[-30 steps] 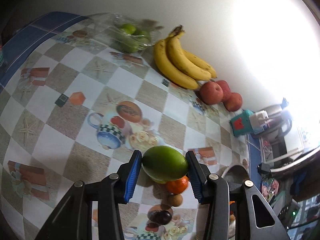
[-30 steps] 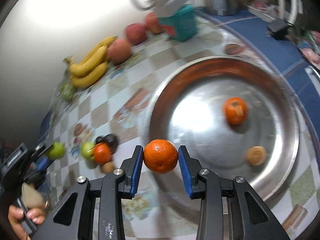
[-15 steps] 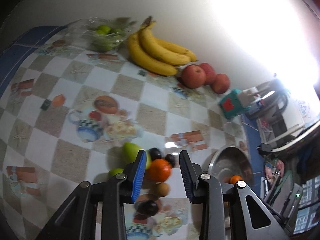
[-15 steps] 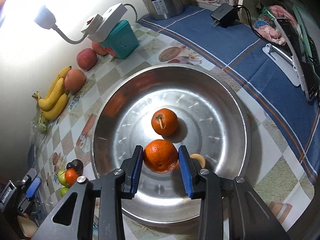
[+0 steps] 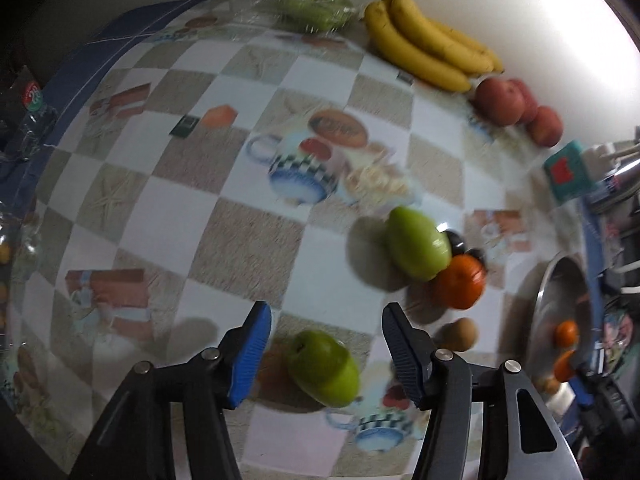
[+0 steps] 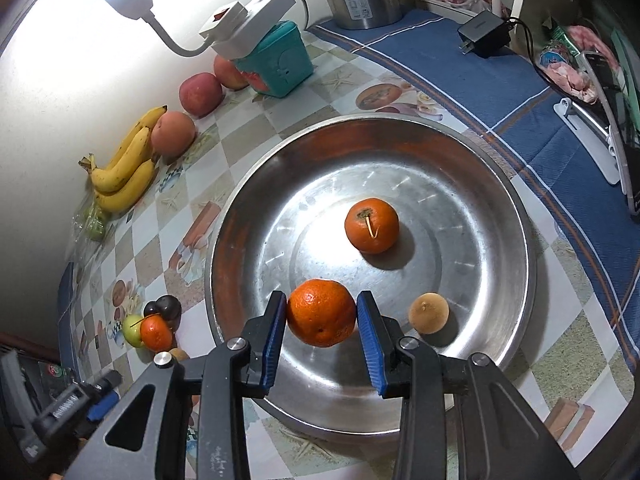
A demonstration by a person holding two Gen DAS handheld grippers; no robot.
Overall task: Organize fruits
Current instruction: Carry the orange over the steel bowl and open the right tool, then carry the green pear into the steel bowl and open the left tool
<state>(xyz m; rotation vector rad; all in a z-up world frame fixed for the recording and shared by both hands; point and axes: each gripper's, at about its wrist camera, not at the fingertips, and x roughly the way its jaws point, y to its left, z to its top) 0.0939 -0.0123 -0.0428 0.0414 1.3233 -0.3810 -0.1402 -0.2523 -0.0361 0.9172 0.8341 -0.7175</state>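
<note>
Left wrist view: left tongs [image 5: 326,350] point steeply down at the table [image 5: 248,240], which wears a checkered printed cloth. Jaws spread, having just been opening. A green fruit [image 5: 324,368] lies on the cloth between the blue pads, touching neither. Picture is blurred w/ motion.

Landmark: steel bowl [image 6: 500,208], wide & shallow, on the table.

Right wrist view: right tongs [image 6: 322,320] hang over the bowl's near side, pinching an orange [image 6: 321,312] between both pads. Can't tell if the orange touches the bowl floor. Inside the bowl, near its centre, sits a second orange [image 6: 372,226] w/ a stem. Also inside, just right of the tongs, a small brown fruit [image 6: 428,313].

Left of the bowl, on the cloth, a tight cluster: another green fruit [image 5: 418,244], a third orange [image 5: 460,282], dark plums [image 6: 168,306], touching or nearly so. Beside the cluster, a little brown fruit [image 5: 460,334].

Far beyond the bowl, along the wall: bananas [image 6: 124,172], red apples [image 6: 200,94], a teal box [image 6: 280,66] w/ a white power strip [image 6: 248,16] on top.
</note>
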